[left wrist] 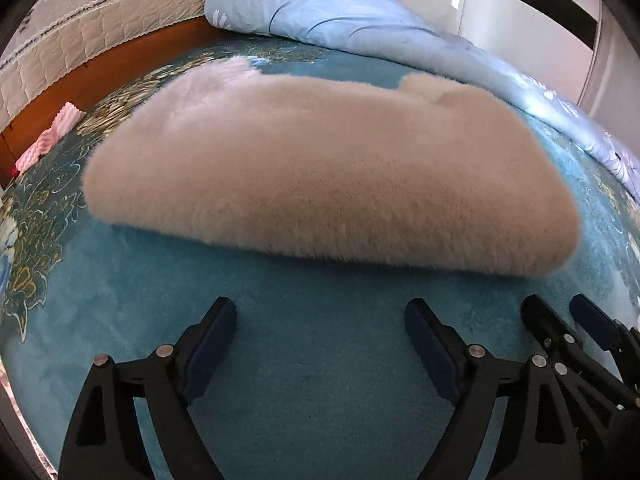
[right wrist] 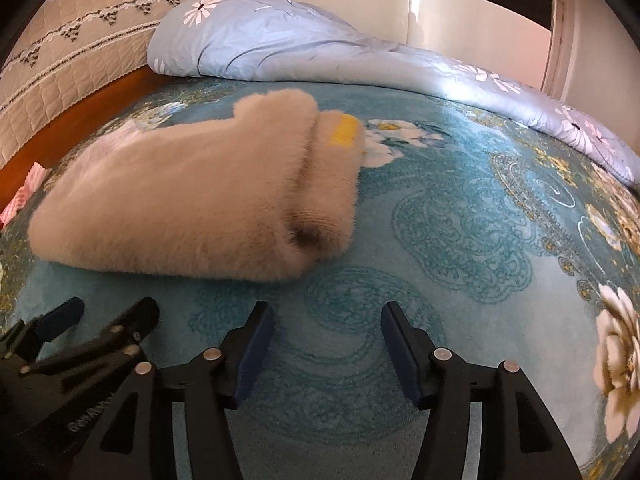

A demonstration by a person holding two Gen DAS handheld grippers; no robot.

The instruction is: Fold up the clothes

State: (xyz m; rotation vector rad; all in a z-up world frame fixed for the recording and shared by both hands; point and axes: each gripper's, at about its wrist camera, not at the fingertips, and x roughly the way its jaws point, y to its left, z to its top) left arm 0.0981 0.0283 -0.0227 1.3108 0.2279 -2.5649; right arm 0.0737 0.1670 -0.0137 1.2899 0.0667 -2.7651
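Observation:
A fluffy beige garment (left wrist: 320, 172) lies folded into a thick bundle on the teal flowered bedspread (left wrist: 304, 360). In the right wrist view the garment (right wrist: 180, 200) shows its folded end with a yellow patch (right wrist: 343, 133). My left gripper (left wrist: 320, 320) is open and empty, just in front of the bundle's near edge. My right gripper (right wrist: 326, 324) is open and empty, in front of the bundle's right end. The right gripper also shows at the lower right of the left wrist view (left wrist: 560, 316). The left gripper also shows at the lower left of the right wrist view (right wrist: 108, 312).
A light blue flowered quilt (left wrist: 360, 20) lies bunched along the far side of the bed. A quilted beige headboard (left wrist: 80, 32) and an orange wooden rail (left wrist: 100, 80) run along the left. A pink-and-white cloth (left wrist: 48, 140) lies at the left bed edge. White wardrobe doors (right wrist: 480, 12) stand behind.

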